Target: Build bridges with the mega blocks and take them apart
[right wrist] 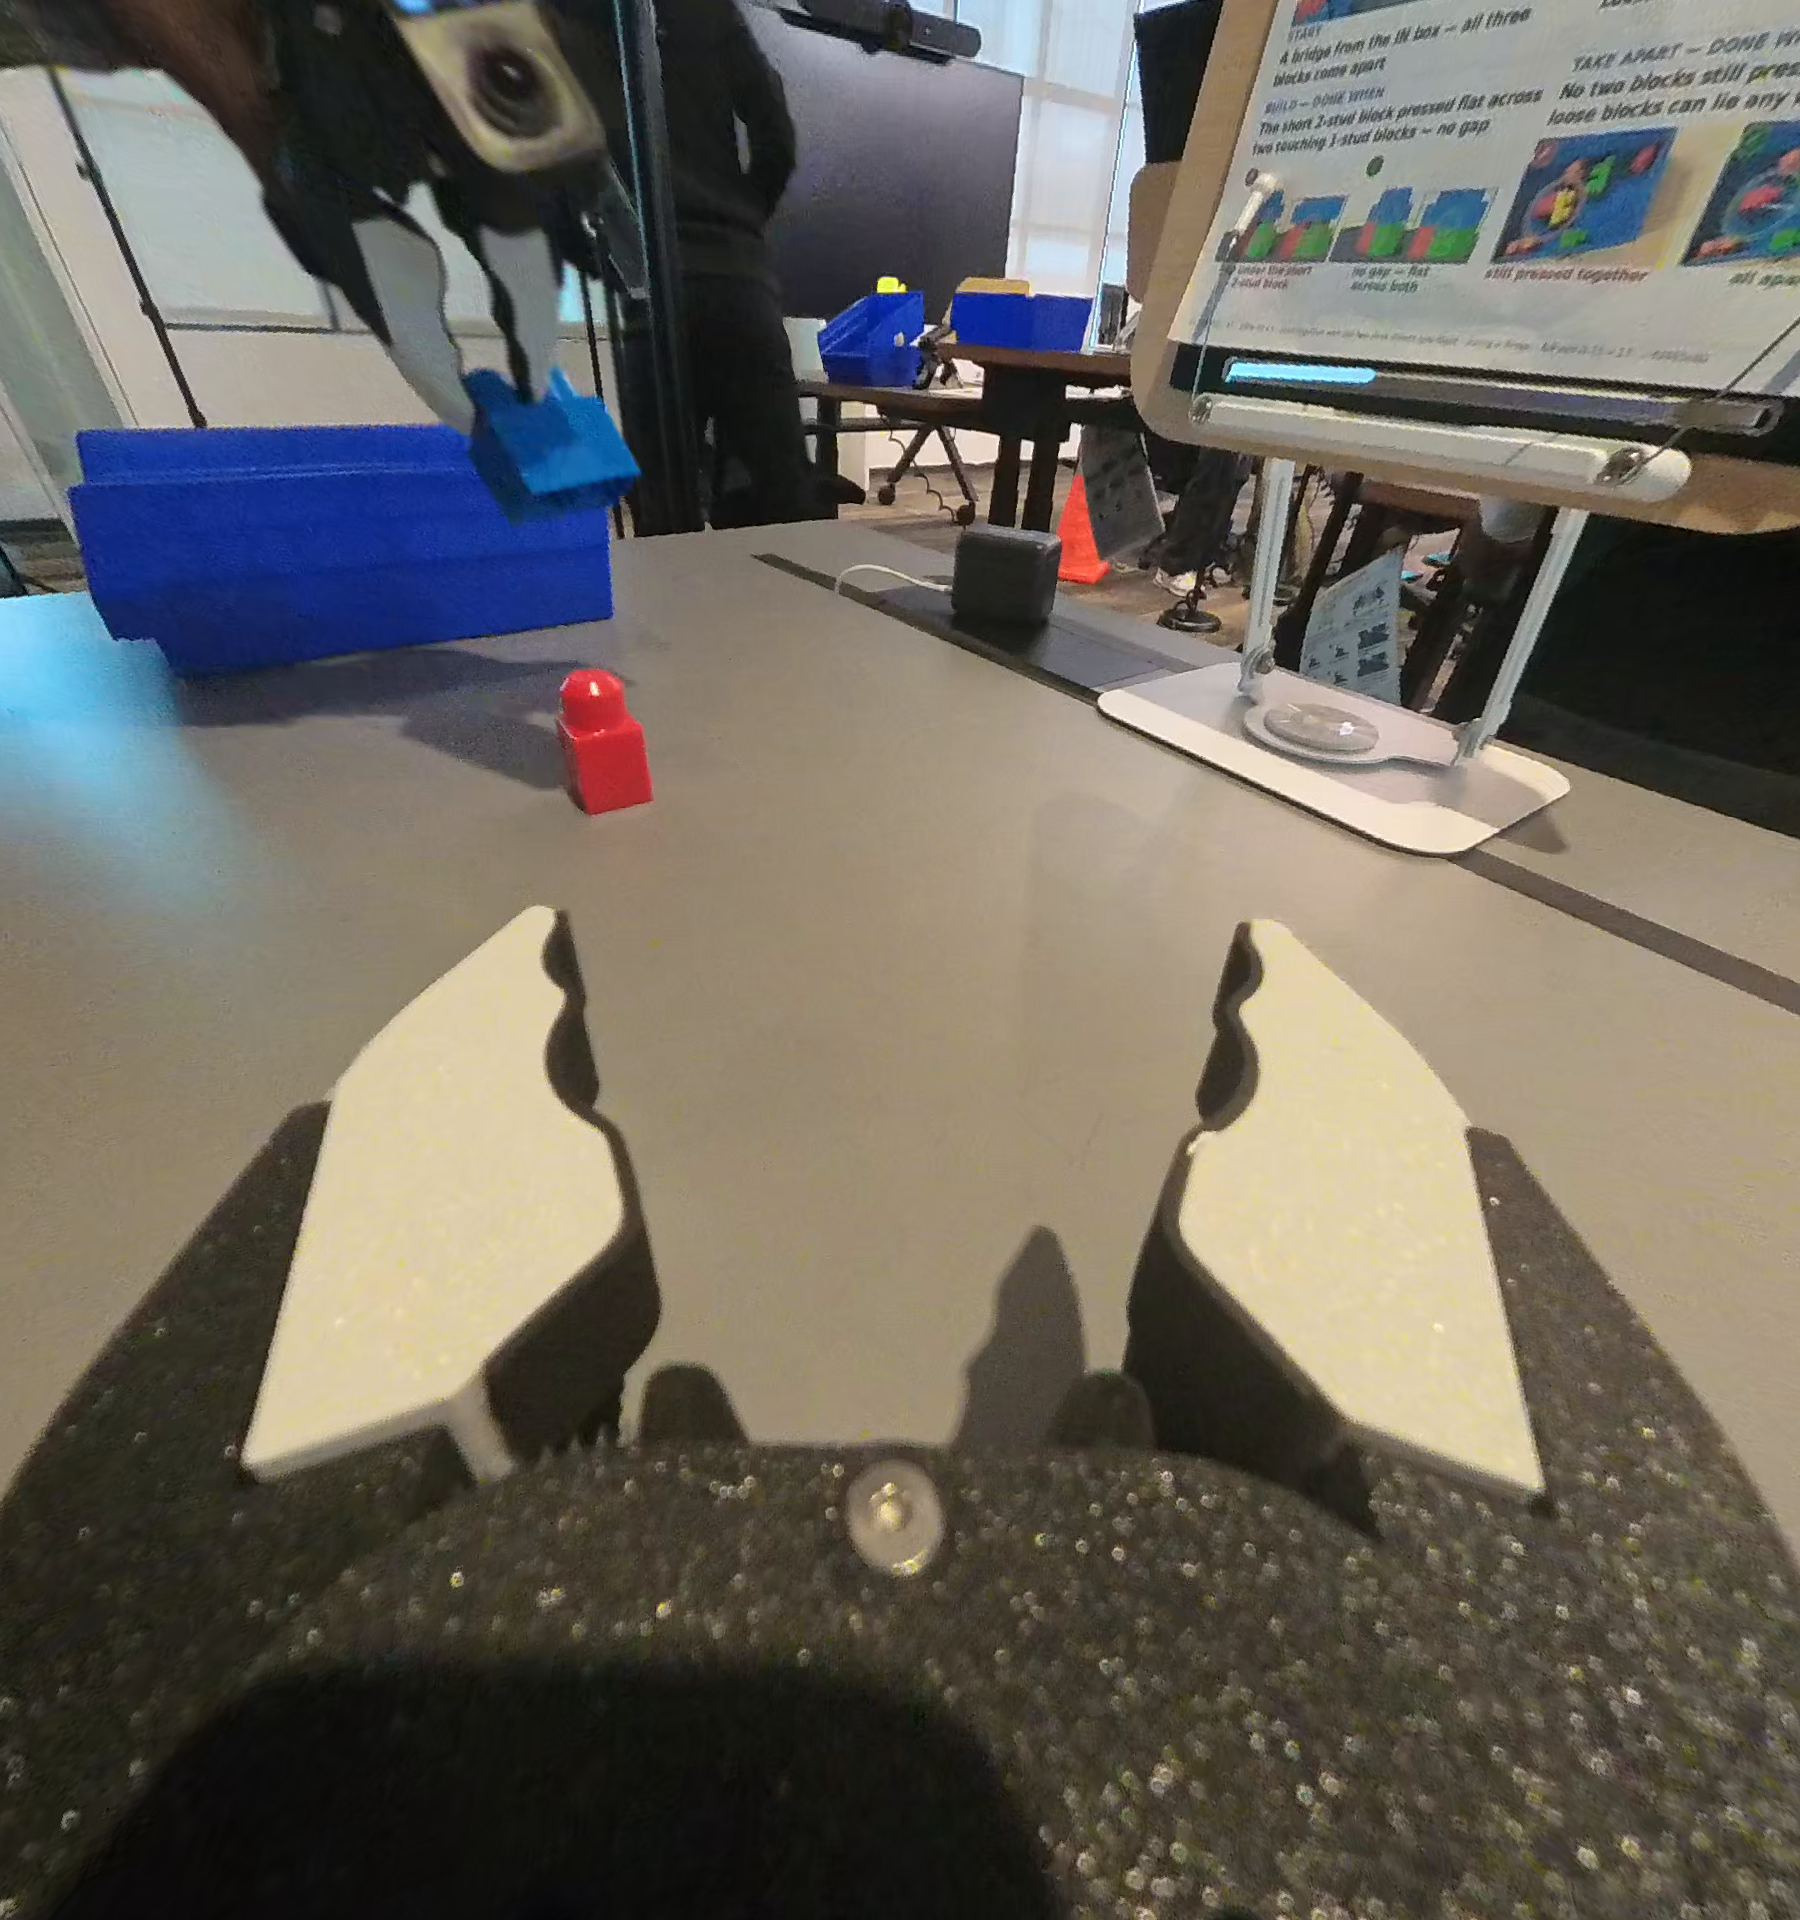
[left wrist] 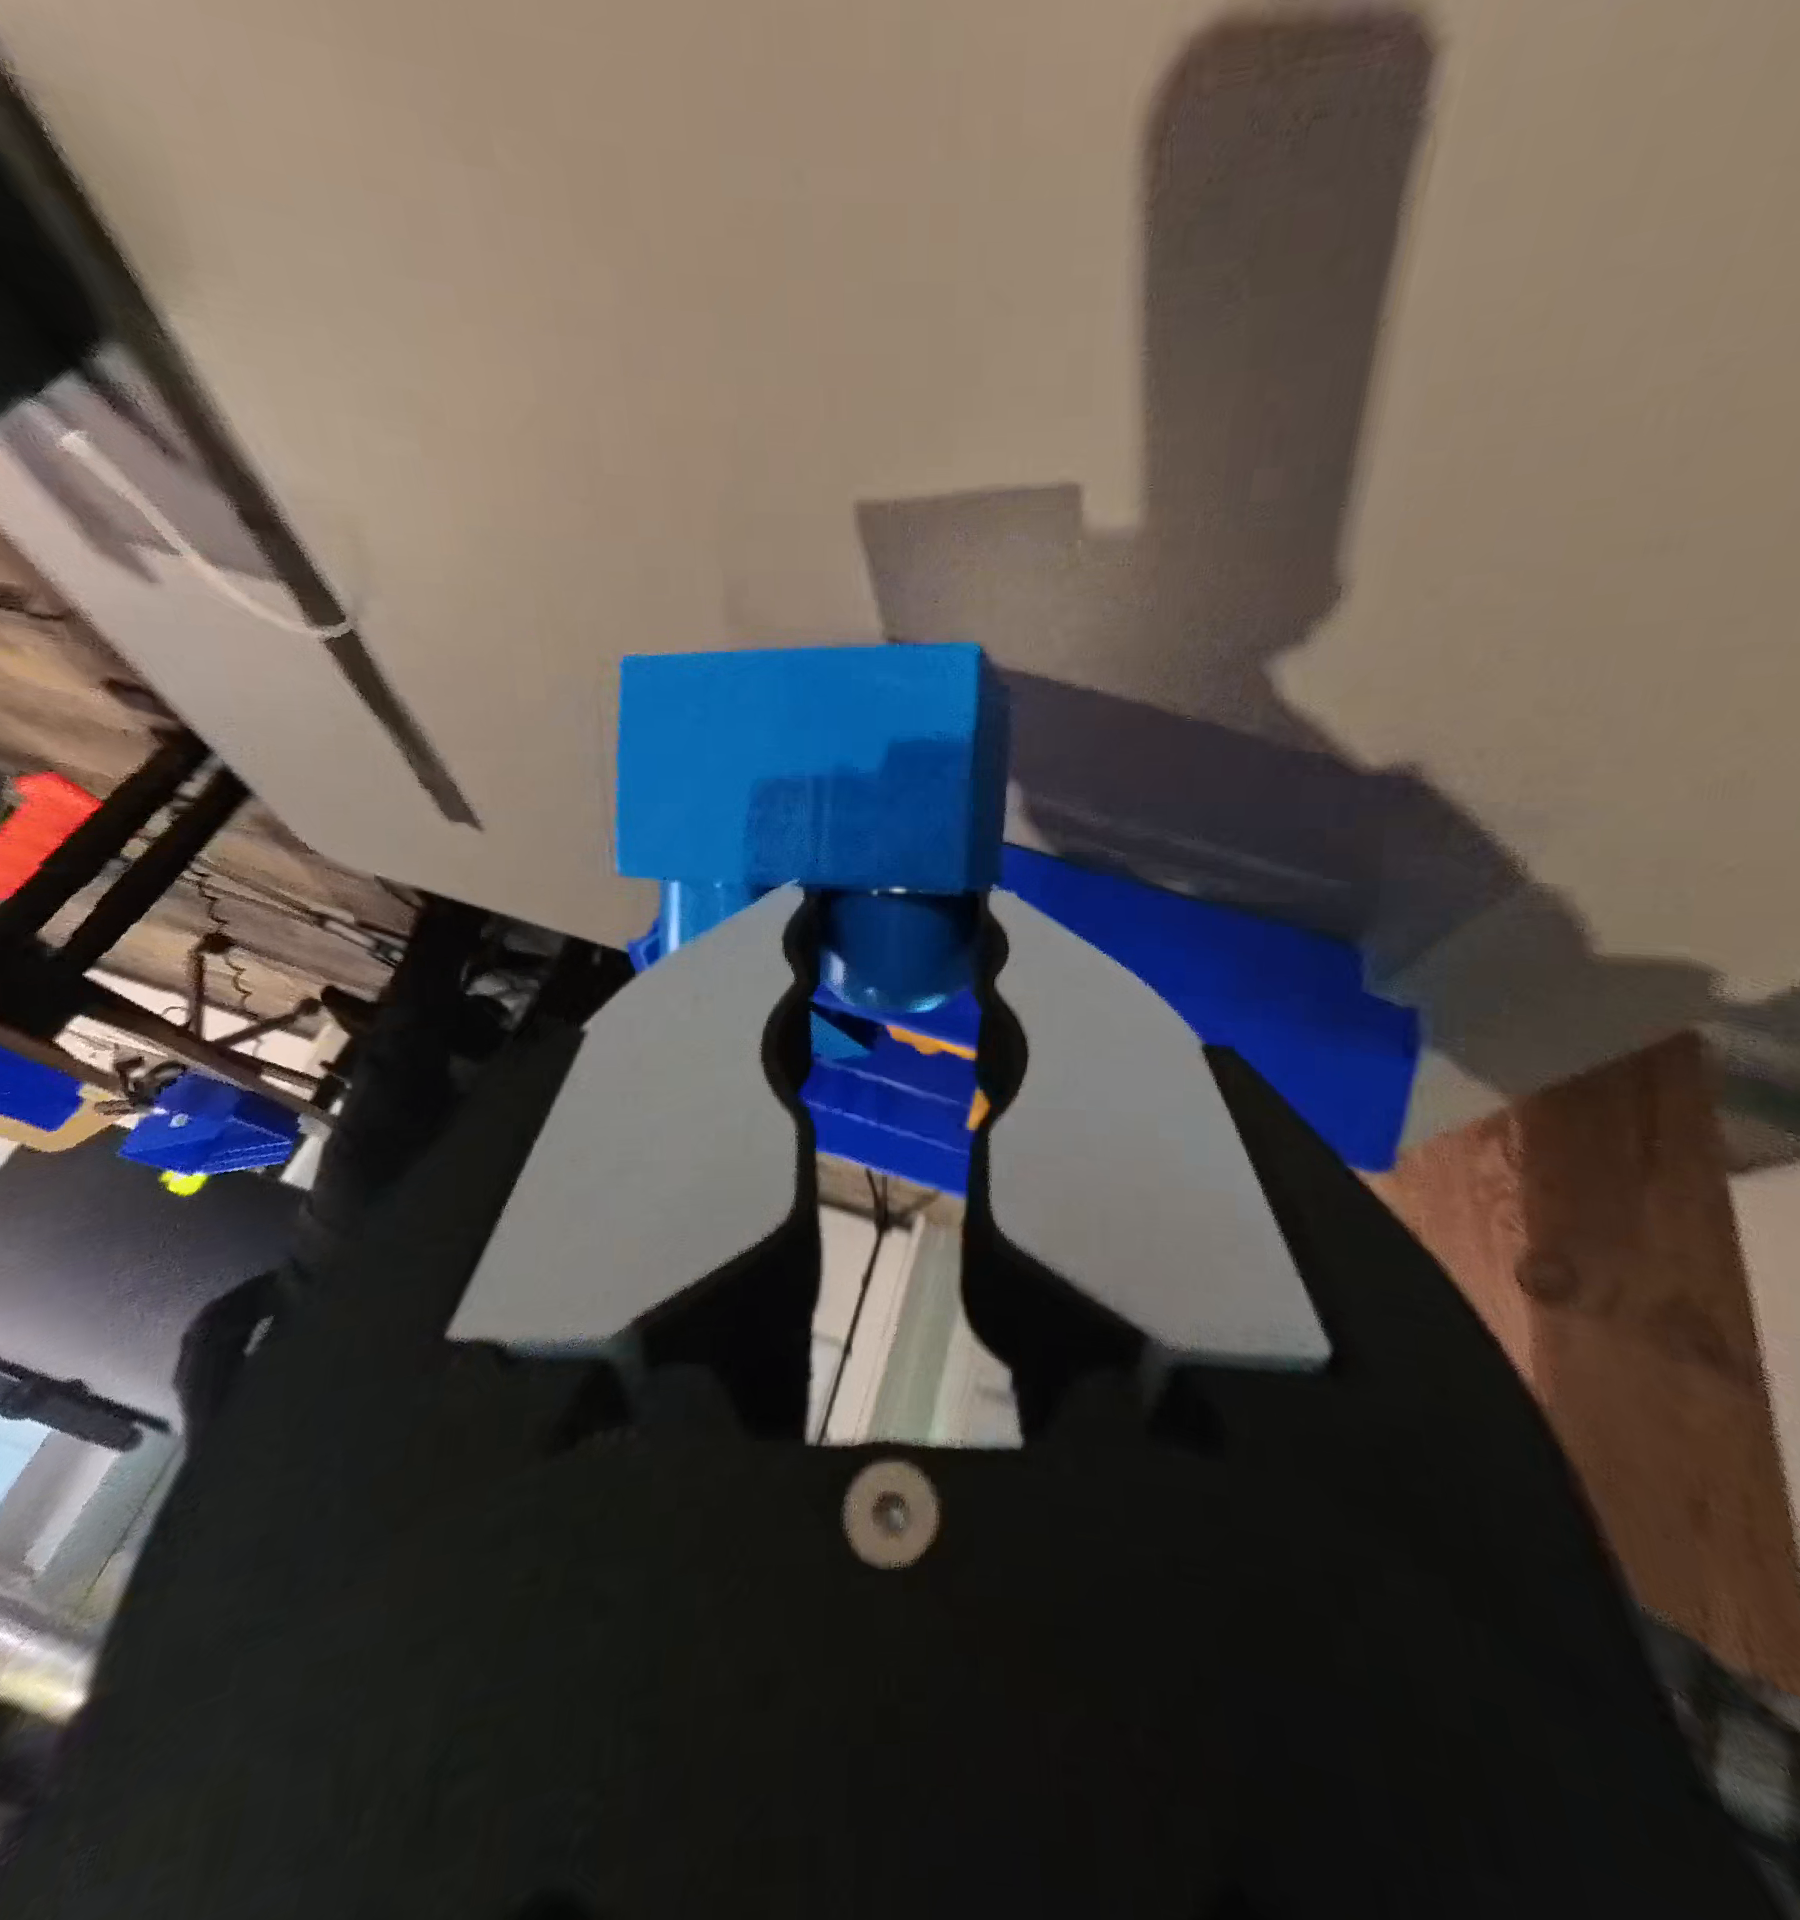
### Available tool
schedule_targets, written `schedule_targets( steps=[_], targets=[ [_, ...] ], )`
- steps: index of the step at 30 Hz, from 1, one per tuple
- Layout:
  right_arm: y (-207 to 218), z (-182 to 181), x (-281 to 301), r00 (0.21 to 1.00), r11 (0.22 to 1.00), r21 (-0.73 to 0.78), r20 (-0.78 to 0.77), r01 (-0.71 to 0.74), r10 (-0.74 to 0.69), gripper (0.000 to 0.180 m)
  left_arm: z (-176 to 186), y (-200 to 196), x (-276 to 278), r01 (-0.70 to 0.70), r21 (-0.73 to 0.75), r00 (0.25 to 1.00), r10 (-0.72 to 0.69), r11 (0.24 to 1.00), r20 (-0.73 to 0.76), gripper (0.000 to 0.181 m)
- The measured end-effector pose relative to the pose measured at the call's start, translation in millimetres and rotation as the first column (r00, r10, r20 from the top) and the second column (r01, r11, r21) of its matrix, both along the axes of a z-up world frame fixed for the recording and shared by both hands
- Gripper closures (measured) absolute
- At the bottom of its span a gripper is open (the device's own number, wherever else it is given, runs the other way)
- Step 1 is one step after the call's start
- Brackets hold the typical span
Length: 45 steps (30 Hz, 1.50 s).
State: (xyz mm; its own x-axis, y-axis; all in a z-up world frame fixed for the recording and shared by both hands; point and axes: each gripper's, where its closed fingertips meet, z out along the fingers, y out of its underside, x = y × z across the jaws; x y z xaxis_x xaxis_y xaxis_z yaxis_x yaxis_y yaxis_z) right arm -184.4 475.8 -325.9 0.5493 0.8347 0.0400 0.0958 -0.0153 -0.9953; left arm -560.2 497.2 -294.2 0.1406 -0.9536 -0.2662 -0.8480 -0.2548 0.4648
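Note:
My left gripper (left wrist: 891, 935) is shut on a blue mega block (left wrist: 802, 774), pinching it by its stud and holding it in the air above the grey table (left wrist: 667, 312). In the right wrist view the same gripper (right wrist: 506, 400) hangs at the upper left with the blue block (right wrist: 553, 442) in front of a blue bin (right wrist: 335, 540). A red one-stud block (right wrist: 603, 743) stands upright on the table (right wrist: 979, 935) just in front of that bin. My right gripper (right wrist: 901, 935) is open and empty, low over the table nearer the front.
A tablet on a white stand (right wrist: 1332, 758) shows an instruction page at the right. A small dark cube (right wrist: 1005, 571) with a white cable sits at the table's back edge. A person (right wrist: 730, 208) stands behind the table. More blue bins (right wrist: 979, 322) sit on far tables. My hands' fingertips stand some 40 cm from each other.

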Motion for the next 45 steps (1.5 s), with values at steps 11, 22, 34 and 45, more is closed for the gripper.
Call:
schedule_targets(
  steps=[11, 22, 34, 45],
  targets=[
    [-2, -1, -3, 1.000, 1.000, -0.004, -0.001, -0.017, 0.017, 0.065, -29, 22, 99, -0.311, -0.263, 0.950, 0.298, 0.913, -0.090, 0.153],
    [-4, 3, -4, 1.000, 1.000, 0.009, -0.003, -0.024, 0.024, 0.066, -78, 29, 145, -0.300, -0.271, 0.936, 0.228, 0.914, -0.268, 0.153],
    [-4, 3, -3, 1.000, 1.000, 0.012, -0.002, -0.024, 0.024, 0.065, -97, 27, 167, -0.223, -0.289, 0.958, 0.155, 0.931, -0.241, 0.150],
    [-6, 5, -3, 1.000, 0.999, 0.019, -0.002, -0.027, 0.027, 0.065, 34, 57, 132, -0.178, -0.018, 0.808, 0.157, 0.984, 0.568, 0.120]
  ],
)
